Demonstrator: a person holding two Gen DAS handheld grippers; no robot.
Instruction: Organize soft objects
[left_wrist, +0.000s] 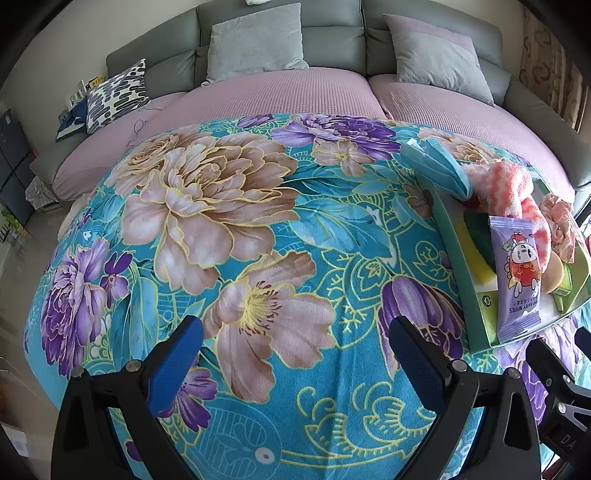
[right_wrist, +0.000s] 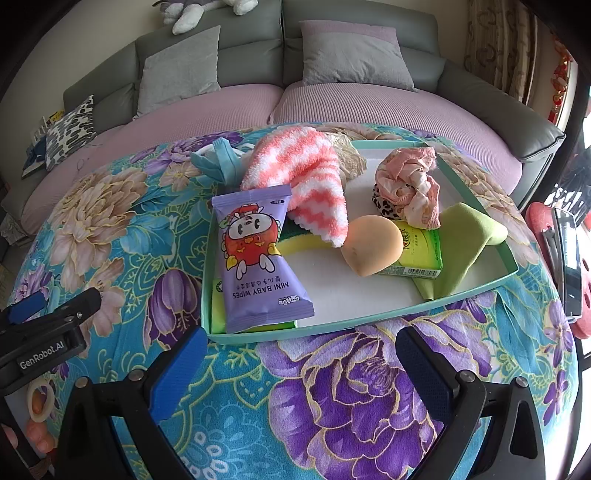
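A mint-green tray sits on a floral blanket and holds soft objects: a purple baby wipes pack, a pink-white striped fluffy cloth, a peach sponge, a yellow-green scouring sponge, pink scrunchies, a green tissue pack and a green cloth. A blue face mask lies at the tray's far left corner. My right gripper is open and empty just before the tray. My left gripper is open and empty over bare blanket, left of the tray.
A grey sofa with a pink cover and grey cushions lies behind. A patterned pillow is at far left. A red stool with a phone stands at right. The left gripper's body shows in the right wrist view.
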